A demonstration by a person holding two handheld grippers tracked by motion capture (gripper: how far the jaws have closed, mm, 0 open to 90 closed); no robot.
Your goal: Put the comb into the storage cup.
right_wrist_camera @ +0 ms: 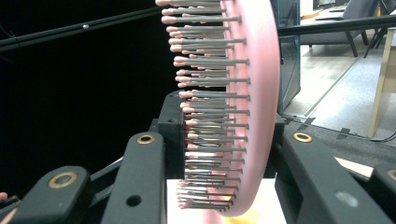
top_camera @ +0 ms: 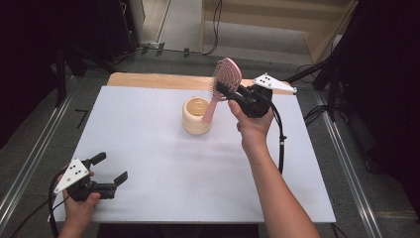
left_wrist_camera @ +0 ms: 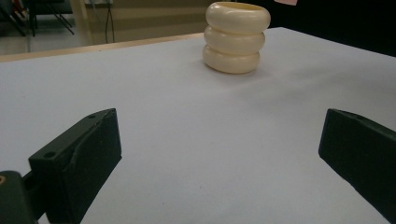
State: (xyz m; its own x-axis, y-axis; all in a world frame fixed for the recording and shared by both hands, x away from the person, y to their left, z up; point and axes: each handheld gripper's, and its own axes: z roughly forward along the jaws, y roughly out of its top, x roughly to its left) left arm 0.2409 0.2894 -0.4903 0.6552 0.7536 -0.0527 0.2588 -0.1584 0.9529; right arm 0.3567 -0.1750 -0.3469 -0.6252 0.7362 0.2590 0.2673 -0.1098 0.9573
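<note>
A pink hairbrush point(top_camera: 224, 83) with grey bristles is held upright, handle down, its handle tip reaching into a cream ribbed cup point(top_camera: 196, 116) at the table's middle back. My right gripper point(top_camera: 221, 89) is shut on the brush at the base of its head; in the right gripper view the jaws press on both sides of the brush head point(right_wrist_camera: 254, 93). My left gripper point(top_camera: 110, 169) rests low at the table's front left corner, open, nothing between its jaws. In the left gripper view the cup point(left_wrist_camera: 237, 36) stands far ahead.
The white table top point(top_camera: 148, 163) spreads between the two grippers. A wooden strip point(top_camera: 148, 79) runs along its back edge. Cables lie on the floor behind, and metal rails flank both sides.
</note>
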